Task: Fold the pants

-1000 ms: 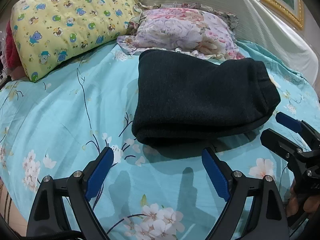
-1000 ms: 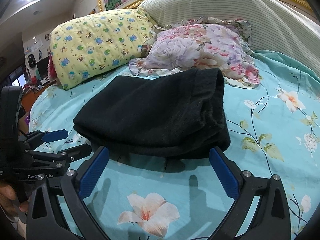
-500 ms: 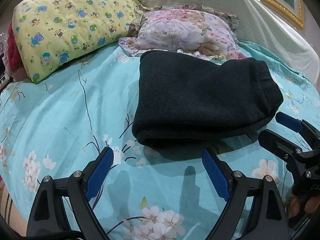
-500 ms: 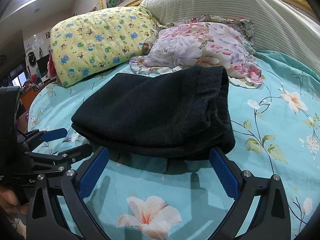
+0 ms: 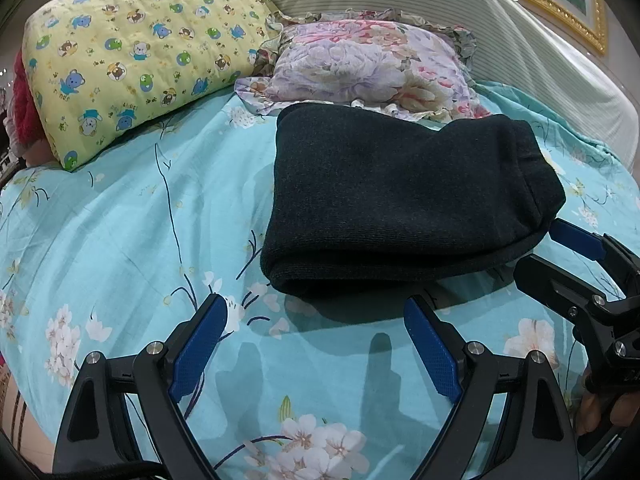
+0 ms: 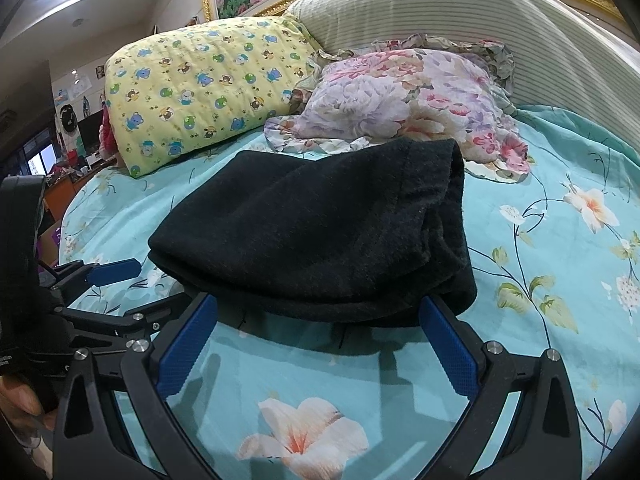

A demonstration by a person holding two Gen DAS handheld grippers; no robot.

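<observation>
Dark pants (image 5: 392, 204) lie folded thick on the bed (image 5: 120, 240), below the pillows. Left gripper (image 5: 316, 340) and right gripper (image 6: 318, 332) gape wide, empty. Soft, floppy knit, likely best pinched at the near folded edge.

Bright overhead light, soft shadows under the tools, sharp focus, fisheye-curved dark corners.

Black tongs (image 5: 316, 316), blue ribbed pads (image 5: 198, 350)

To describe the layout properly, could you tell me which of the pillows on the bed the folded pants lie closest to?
The purple-and-pink floral pillow: the black pants' far edge reaches its frilled border, while the yellow bear-print pillow sits apart, off to the left.
</observation>
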